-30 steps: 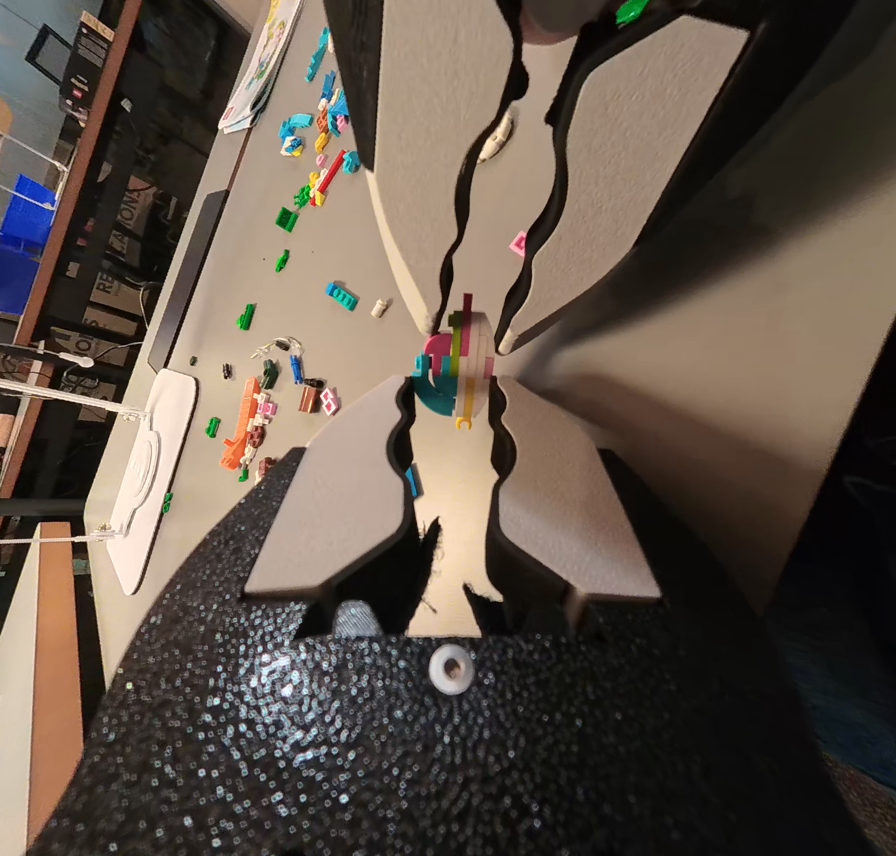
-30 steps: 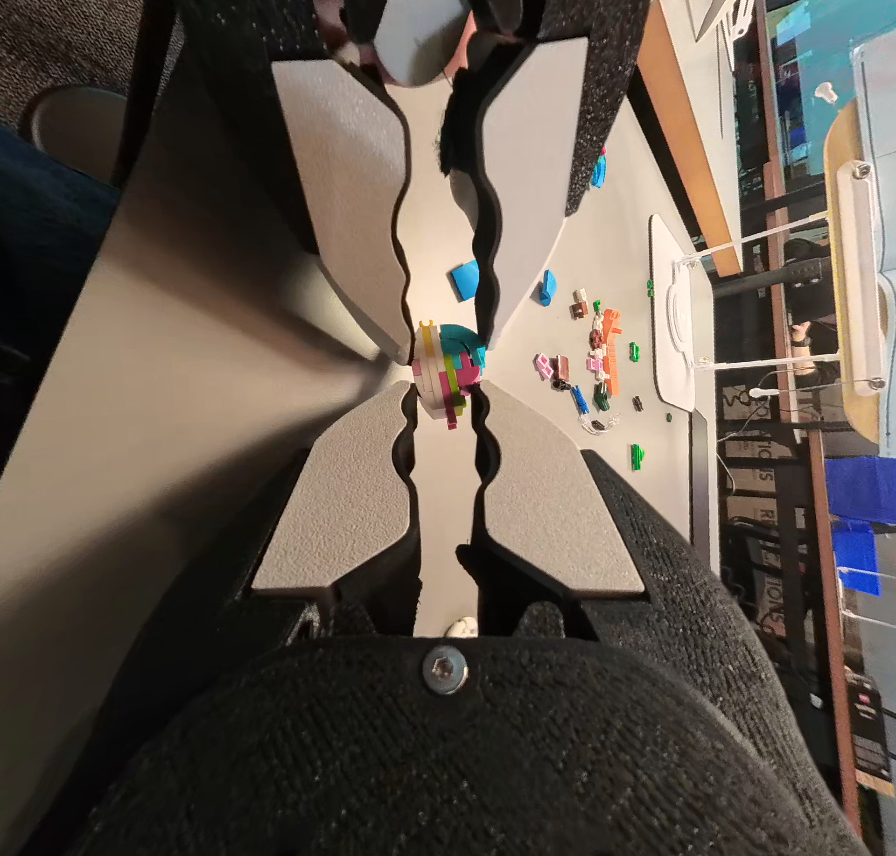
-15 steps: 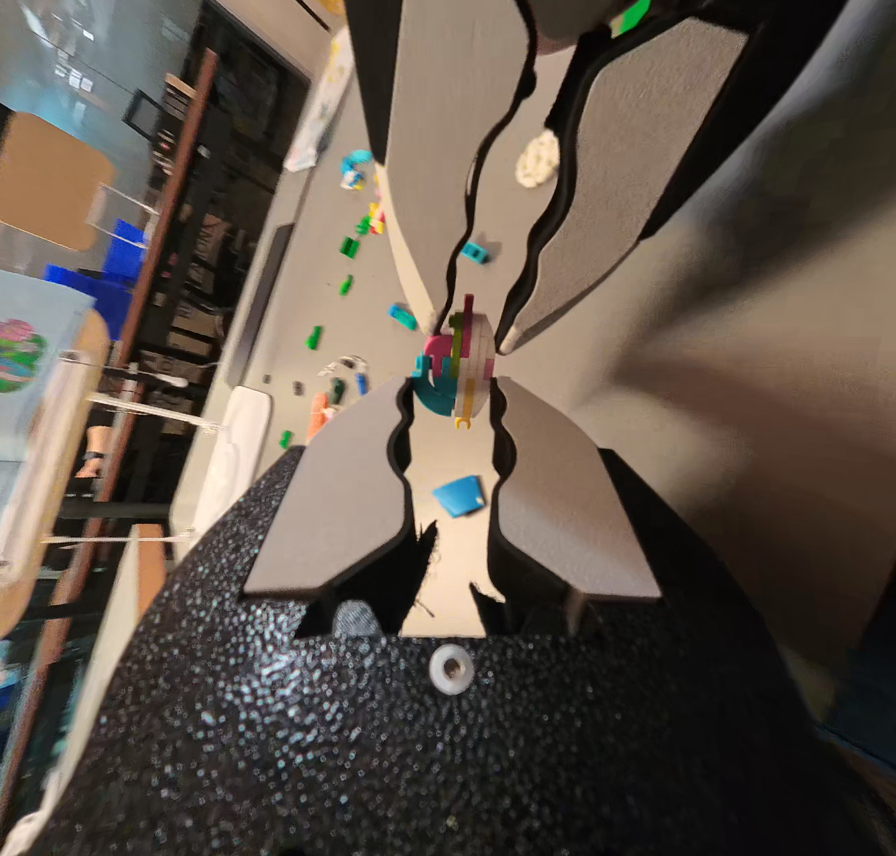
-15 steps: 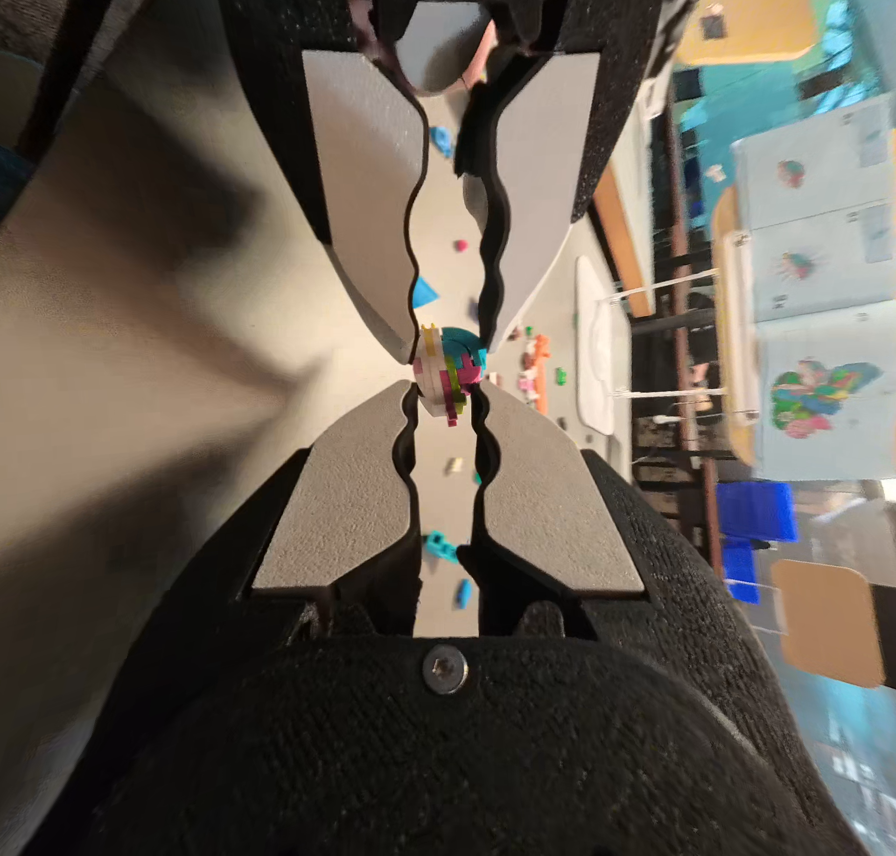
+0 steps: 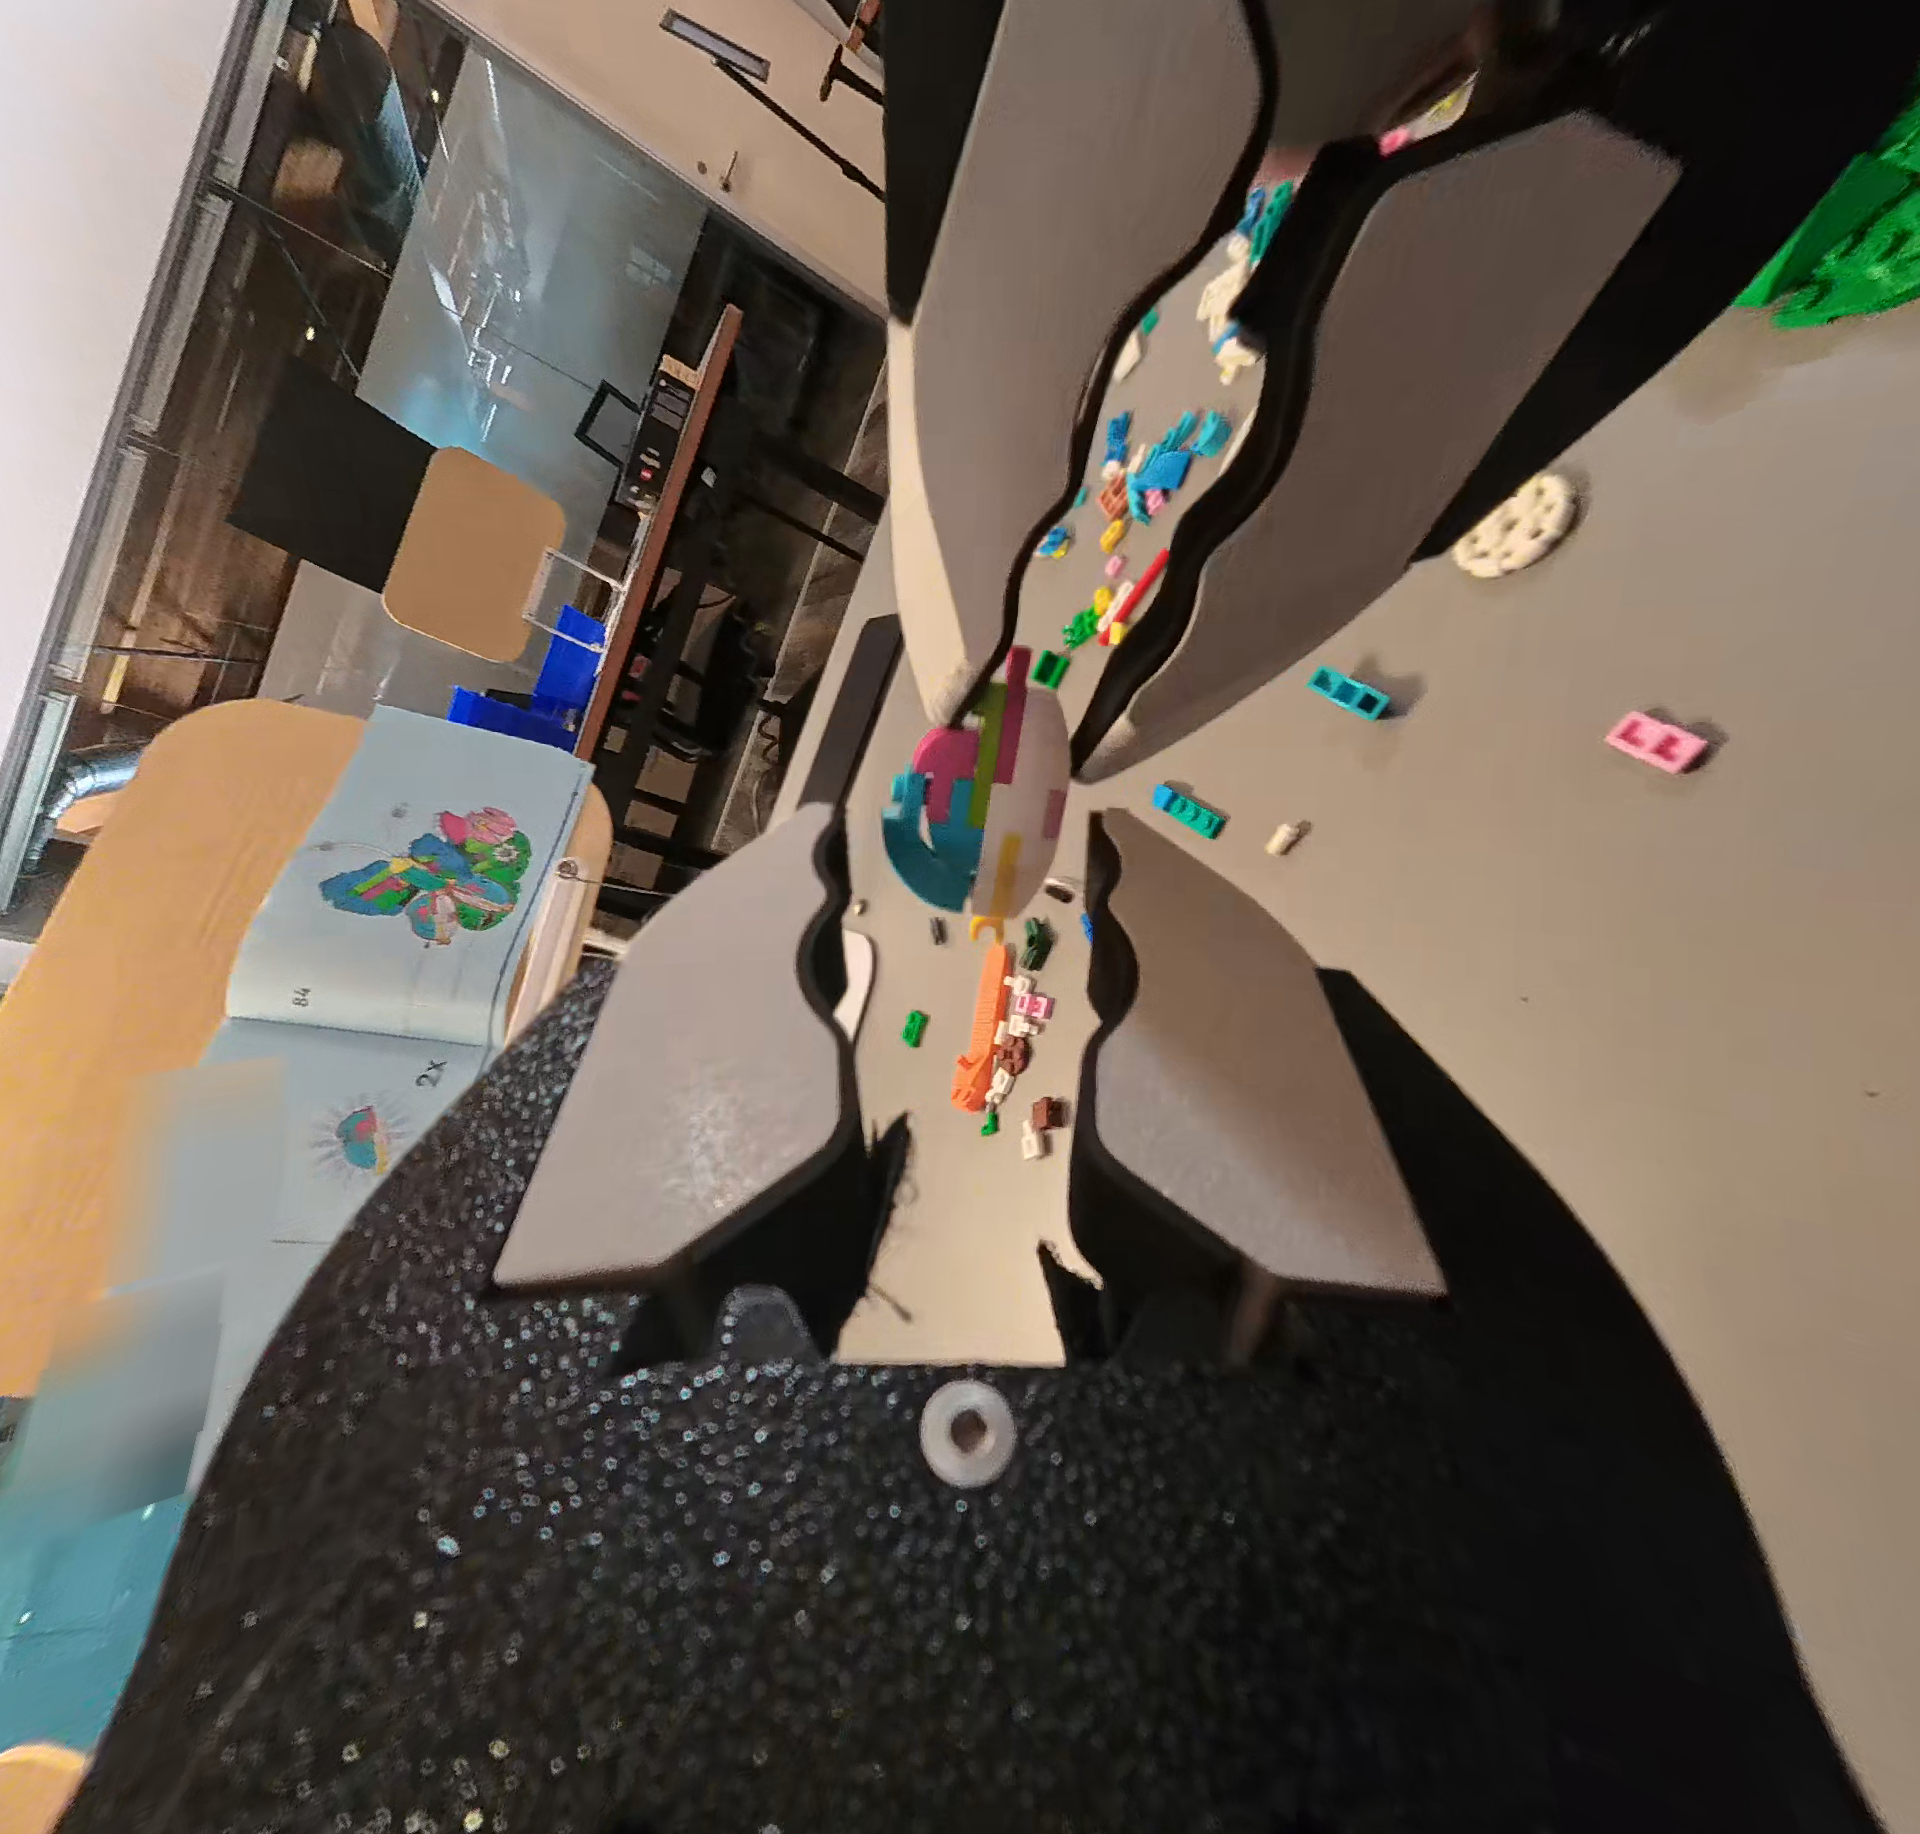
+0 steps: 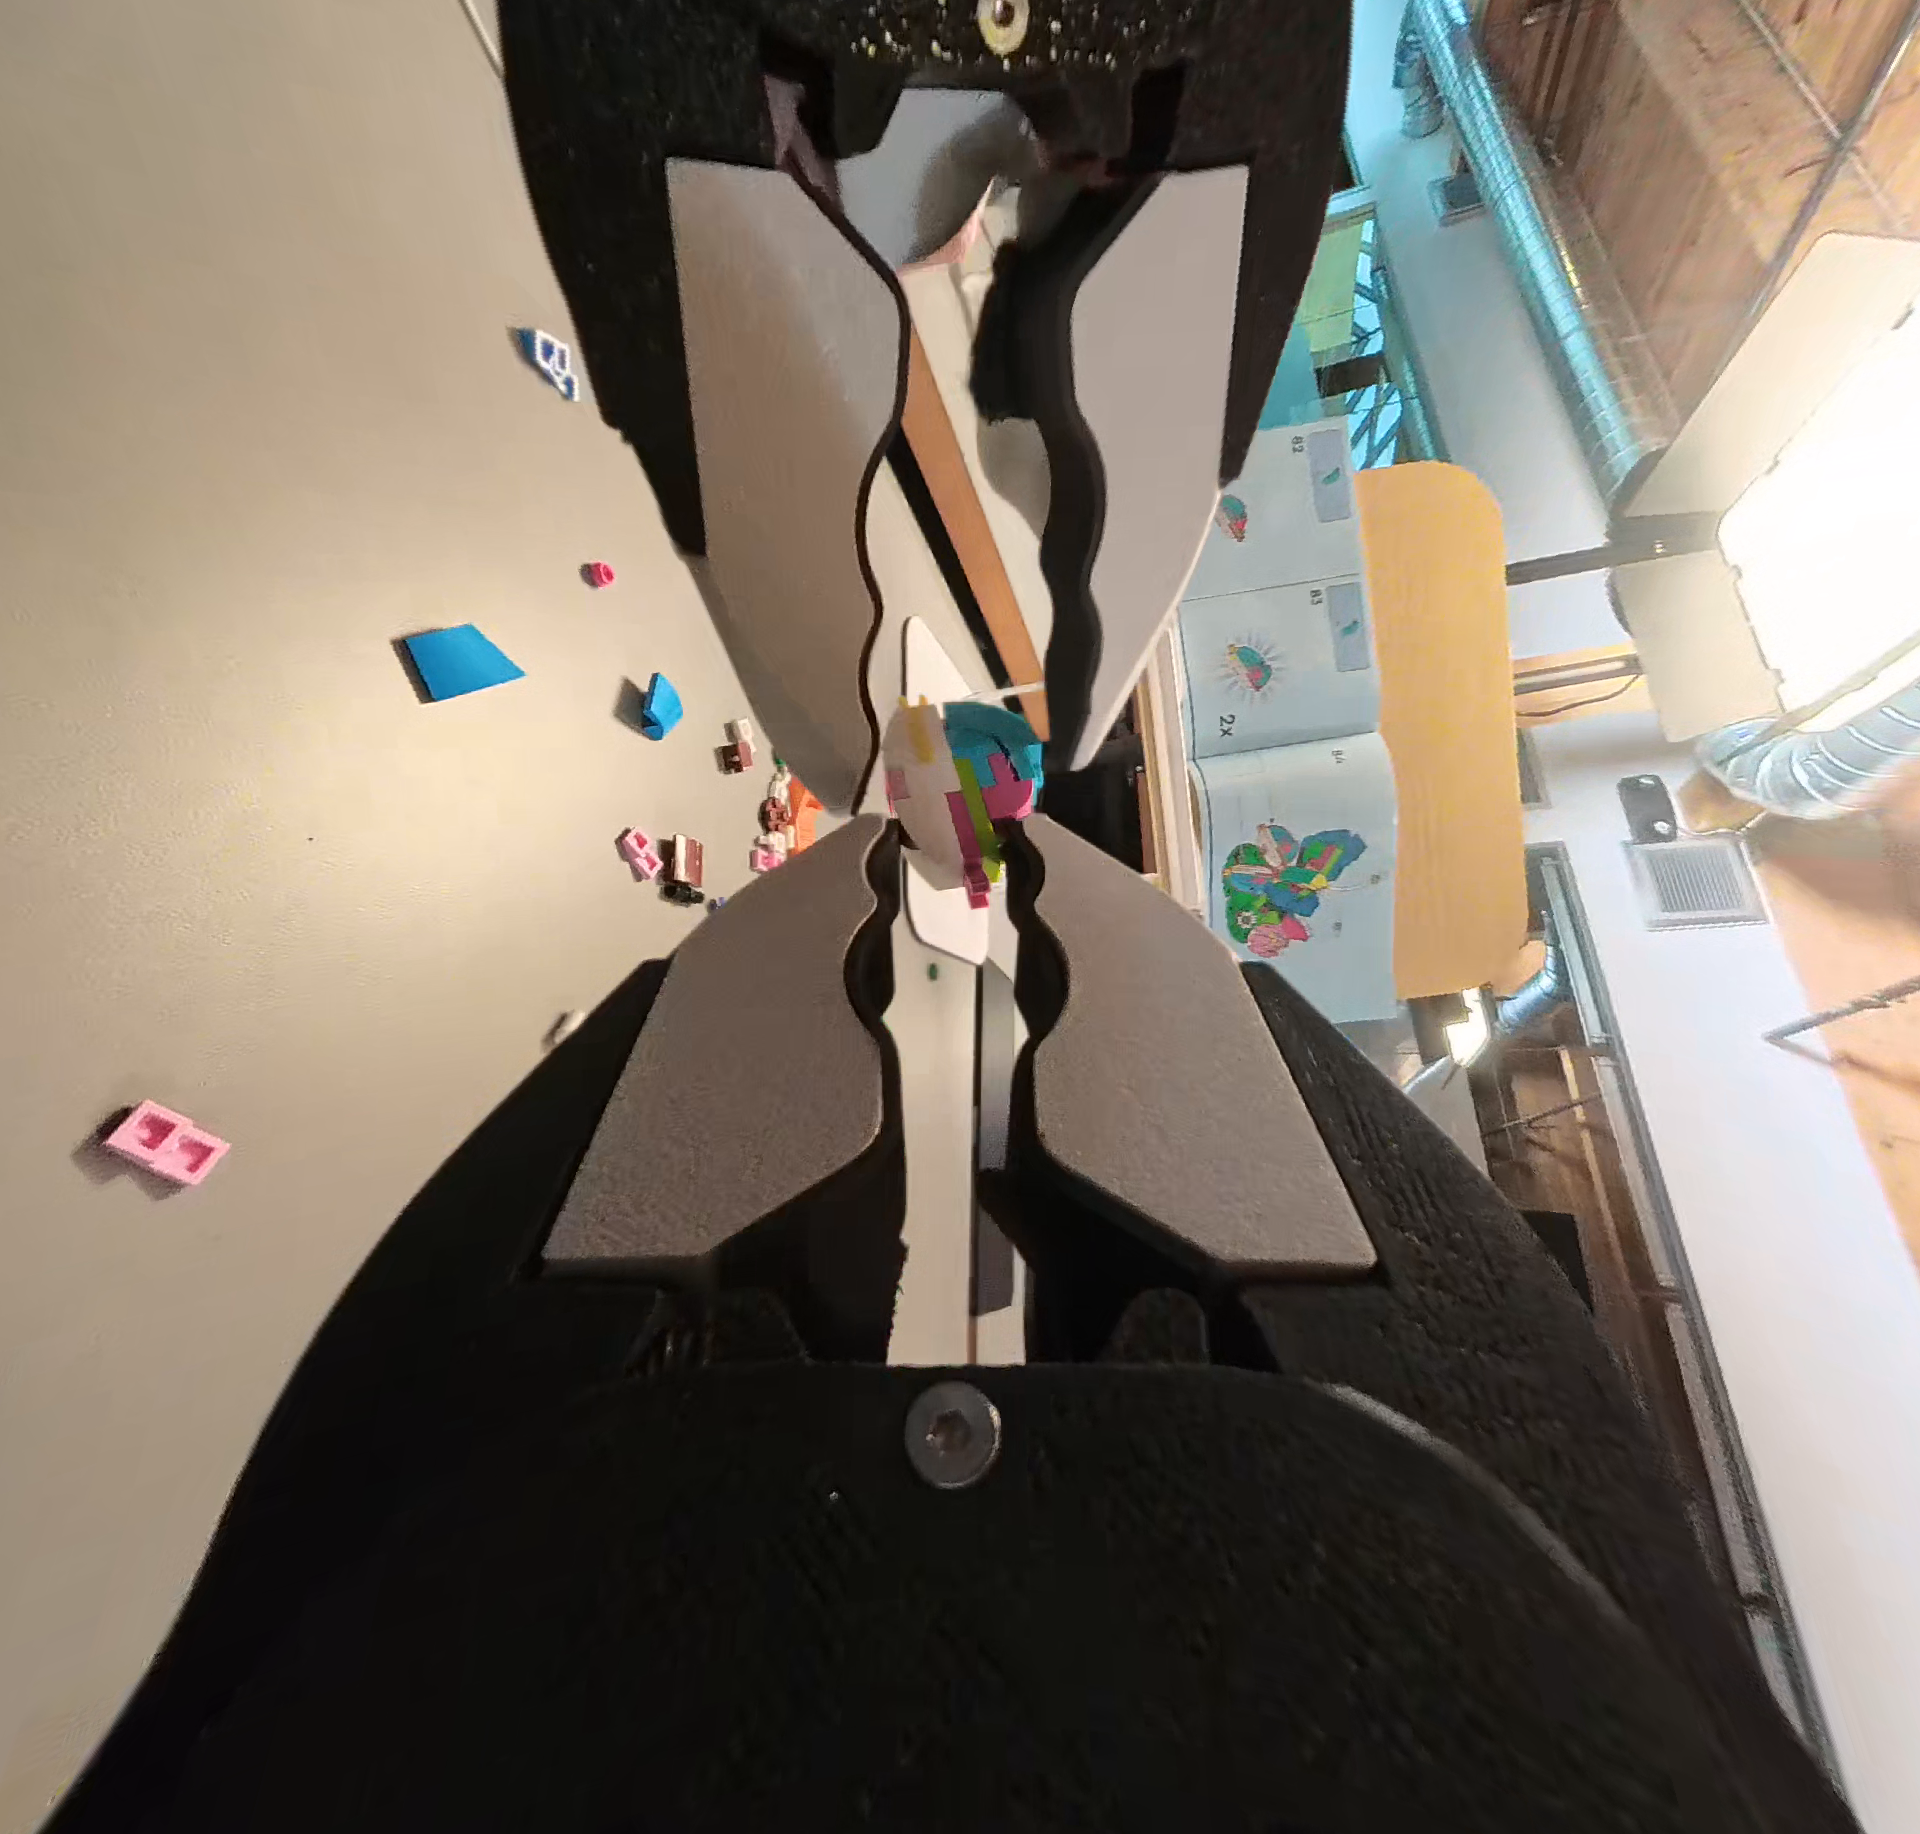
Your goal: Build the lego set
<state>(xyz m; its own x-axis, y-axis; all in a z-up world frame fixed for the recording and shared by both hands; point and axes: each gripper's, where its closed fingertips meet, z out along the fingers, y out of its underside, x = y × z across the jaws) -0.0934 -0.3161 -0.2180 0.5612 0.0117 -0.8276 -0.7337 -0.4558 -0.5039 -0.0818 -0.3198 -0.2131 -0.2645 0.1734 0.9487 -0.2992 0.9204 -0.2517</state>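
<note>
A small round lego assembly [image 5: 977, 797], white, pink, teal and lime, hangs in the air between my two grippers, which face each other tip to tip. In the left wrist view my left gripper [image 5: 966, 823] comes from below and is shut on it. My right gripper [image 5: 1029, 719] comes from above and is shut on it too. In the right wrist view the assembly [image 6: 961, 797] sits between my right gripper [image 6: 951, 834] below and my left gripper [image 6: 961, 776] above. The grey table [image 5: 1558, 953] lies behind.
Loose bricks lie scattered on the table: an orange piece [image 5: 987, 1036], a teal brick [image 5: 1348, 693], a pink brick [image 5: 1657, 742], a white round piece [image 5: 1512, 537], a blue wedge plate [image 6: 457, 660]. An open instruction booklet [image 5: 416, 870] stands on a holder beyond the table edge.
Both grippers have swung together with the assembly, so the views now point at the room and the booklet. The hold on the assembly is the same.
</note>
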